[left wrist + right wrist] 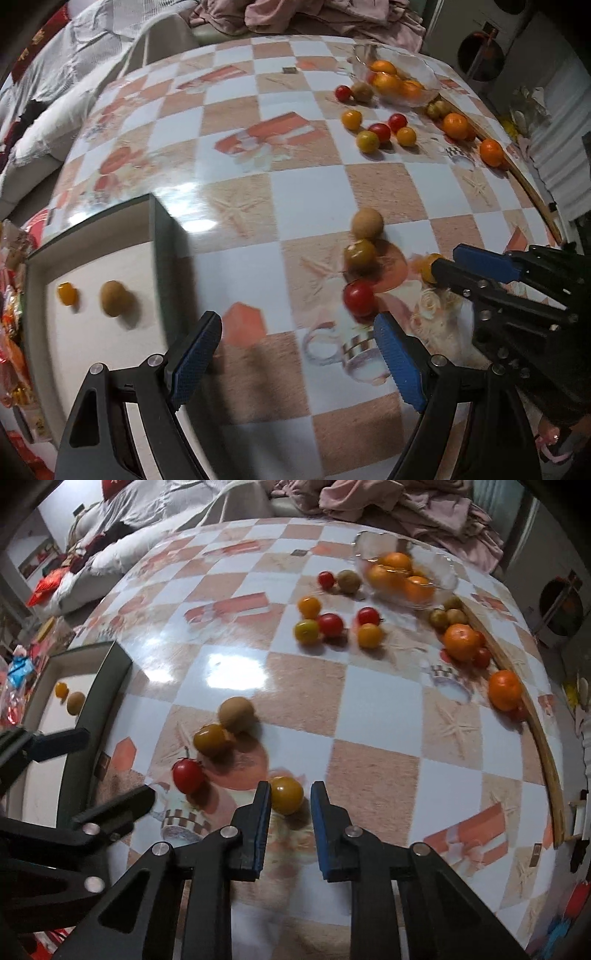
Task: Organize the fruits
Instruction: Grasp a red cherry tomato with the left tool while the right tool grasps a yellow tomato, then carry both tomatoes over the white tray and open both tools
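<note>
The right gripper [289, 797] has its fingers closed onto a yellow tomato [286, 794] at lower centre of the right wrist view; the pads look to touch it only near their tips. The left gripper [295, 332] hangs released and empty between the tray [162, 236], lower left, and a red tomato [359, 297]. Risk: such a shallow pinch on a round, smooth fruit could squirt it out and send it rolling across the glossy table [258, 122], or bruise it if squeezed harder
</note>
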`<action>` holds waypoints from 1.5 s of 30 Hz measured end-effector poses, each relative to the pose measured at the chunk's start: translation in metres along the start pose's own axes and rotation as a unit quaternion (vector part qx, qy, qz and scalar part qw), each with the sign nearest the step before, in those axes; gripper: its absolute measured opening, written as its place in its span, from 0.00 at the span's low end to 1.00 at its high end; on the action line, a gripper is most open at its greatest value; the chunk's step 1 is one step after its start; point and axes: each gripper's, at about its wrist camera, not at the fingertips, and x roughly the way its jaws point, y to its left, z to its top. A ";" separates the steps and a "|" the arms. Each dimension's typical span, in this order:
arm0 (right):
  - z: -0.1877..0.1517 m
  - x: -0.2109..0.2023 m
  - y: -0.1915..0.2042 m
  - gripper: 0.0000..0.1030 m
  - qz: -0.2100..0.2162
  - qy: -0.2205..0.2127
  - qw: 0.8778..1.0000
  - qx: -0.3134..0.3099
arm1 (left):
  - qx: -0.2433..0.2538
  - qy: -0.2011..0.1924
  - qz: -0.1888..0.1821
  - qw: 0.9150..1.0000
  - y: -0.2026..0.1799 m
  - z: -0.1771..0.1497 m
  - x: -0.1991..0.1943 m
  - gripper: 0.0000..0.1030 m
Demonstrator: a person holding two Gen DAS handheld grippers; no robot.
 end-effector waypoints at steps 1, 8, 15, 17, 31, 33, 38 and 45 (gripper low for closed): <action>0.000 -0.001 -0.005 0.23 0.006 0.000 1.000 0.006 | -0.001 0.001 -0.003 1.000 -0.001 0.001 0.002 0.83; -0.003 -0.001 -0.021 0.23 0.049 0.002 0.999 0.023 | 0.015 0.002 0.001 1.000 -0.011 0.008 0.015 0.82; -0.005 0.002 -0.025 0.23 0.086 0.008 0.996 0.030 | 0.024 0.017 0.017 0.999 -0.021 0.011 0.027 0.59; -0.005 0.003 -0.025 0.23 0.091 0.008 0.995 0.030 | 0.026 0.014 0.019 0.999 -0.022 0.012 0.027 0.51; -0.001 0.018 0.001 0.22 0.095 0.029 0.995 0.010 | 0.015 0.011 0.002 1.000 -0.011 0.011 0.024 0.23; -0.001 0.016 -0.001 0.22 0.096 0.031 0.995 0.021 | 0.002 0.011 -0.012 1.000 -0.008 0.009 0.022 0.22; -0.003 0.010 -0.011 0.22 0.098 0.034 0.993 0.049 | -0.011 0.007 -0.027 1.000 -0.004 0.002 0.013 0.22; -0.005 0.000 -0.012 0.22 0.103 0.037 0.992 0.067 | -0.017 -0.009 -0.039 0.999 0.001 0.001 -0.012 0.22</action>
